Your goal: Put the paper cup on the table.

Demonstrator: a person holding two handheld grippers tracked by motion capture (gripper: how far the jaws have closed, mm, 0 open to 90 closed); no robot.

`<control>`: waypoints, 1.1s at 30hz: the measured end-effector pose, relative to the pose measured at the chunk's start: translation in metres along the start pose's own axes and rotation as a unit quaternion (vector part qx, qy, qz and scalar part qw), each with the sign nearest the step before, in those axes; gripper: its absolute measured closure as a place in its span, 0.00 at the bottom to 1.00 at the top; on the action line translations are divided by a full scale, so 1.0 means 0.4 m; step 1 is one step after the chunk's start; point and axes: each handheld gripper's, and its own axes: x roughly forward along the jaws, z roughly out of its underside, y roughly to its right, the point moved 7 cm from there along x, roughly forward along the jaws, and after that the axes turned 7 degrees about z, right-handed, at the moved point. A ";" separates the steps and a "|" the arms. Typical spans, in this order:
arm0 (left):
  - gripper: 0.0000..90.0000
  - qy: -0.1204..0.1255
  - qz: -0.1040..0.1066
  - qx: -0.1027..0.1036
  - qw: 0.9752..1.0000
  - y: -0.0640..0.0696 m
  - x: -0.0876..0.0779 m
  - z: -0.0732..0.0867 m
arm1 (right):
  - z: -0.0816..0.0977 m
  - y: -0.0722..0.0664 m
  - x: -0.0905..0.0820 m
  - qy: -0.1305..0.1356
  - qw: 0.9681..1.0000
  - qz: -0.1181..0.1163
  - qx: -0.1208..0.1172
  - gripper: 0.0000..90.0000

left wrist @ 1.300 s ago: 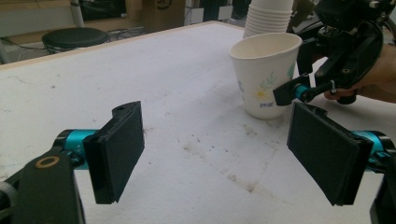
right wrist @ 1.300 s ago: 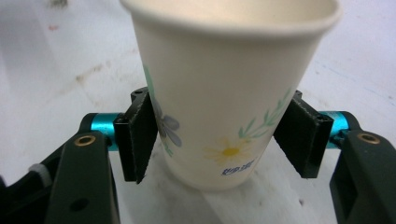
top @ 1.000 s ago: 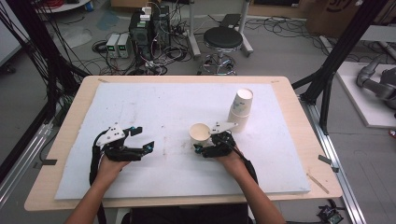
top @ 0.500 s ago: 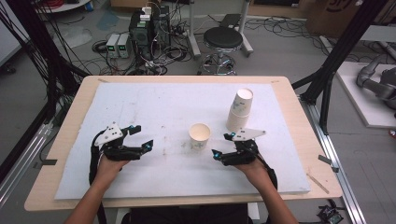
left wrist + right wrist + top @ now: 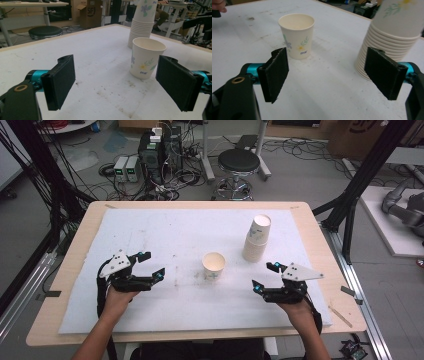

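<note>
A single flower-printed paper cup (image 5: pixel 213 266) stands upright and empty in the middle of the white mat (image 5: pixel 165 227). To its right is a tall stack of upturned cups (image 5: pixel 257 238). My left gripper (image 5: pixel 153 263) rests on the mat left of the cup, its jaws just opened wider, nothing between them. My right gripper (image 5: pixel 263 276) sits right of the cup and in front of the stack, open after its jaws spread, holding nothing. The left gripper (image 5: pixel 117 75) looks toward the cup (image 5: pixel 147 58) and stack (image 5: pixel 142 22). Past the right gripper (image 5: pixel 327 72) are the cup (image 5: pixel 297 35) and stack (image 5: pixel 392 37).
The mat covers most of a wooden table (image 5: pixel 305 210). A thin wooden stick (image 5: pixel 342 316) lies near the table's right front corner. Behind the table are a black stool (image 5: pixel 239 161), electronics boxes (image 5: pixel 155 147) and loose cables. Black frame posts (image 5: pixel 350 215) stand at the right.
My right gripper has left the single cup and moved right, toward the front of the stack, with wider jaws. The cup stays upright in place. The left hand has hardly moved.
</note>
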 end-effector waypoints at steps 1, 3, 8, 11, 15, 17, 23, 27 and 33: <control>0.18 0.003 -0.001 0.000 1.000 0.000 -0.001 -0.001 | 0.001 0.006 -0.005 0.003 1.000 0.005 0.002 0.22; 0.18 0.004 0.003 0.003 1.000 0.000 -0.003 -0.004 | 0.003 0.016 -0.014 0.005 1.000 0.012 0.008 0.22; 0.18 0.005 0.001 0.007 1.000 -0.002 -0.006 -0.008 | 0.004 0.036 -0.024 0.010 1.000 0.025 0.016 0.22; 0.18 0.007 0.000 0.009 1.000 0.000 -0.009 -0.010 | 0.005 0.035 -0.029 0.011 0.999 0.027 0.015 0.22; 0.18 0.009 -0.001 0.011 1.000 0.000 -0.012 -0.014 | 0.002 0.031 -0.032 0.013 0.999 0.028 0.011 0.22; 0.18 0.012 -0.002 0.011 1.000 0.001 -0.013 -0.015 | 0.001 0.030 -0.032 0.012 0.999 0.029 0.011 0.22; 0.18 0.013 -0.001 0.010 1.000 -0.001 -0.013 -0.014 | 0.000 0.026 -0.035 0.012 0.999 0.031 0.008 0.23; 0.18 0.012 0.001 0.011 1.000 0.001 -0.012 -0.017 | -0.001 0.025 -0.040 0.014 0.999 0.032 0.012 0.23; 0.18 0.014 -0.001 0.009 1.000 -0.003 -0.010 -0.017 | 0.004 0.026 -0.037 0.011 0.999 0.032 0.011 0.23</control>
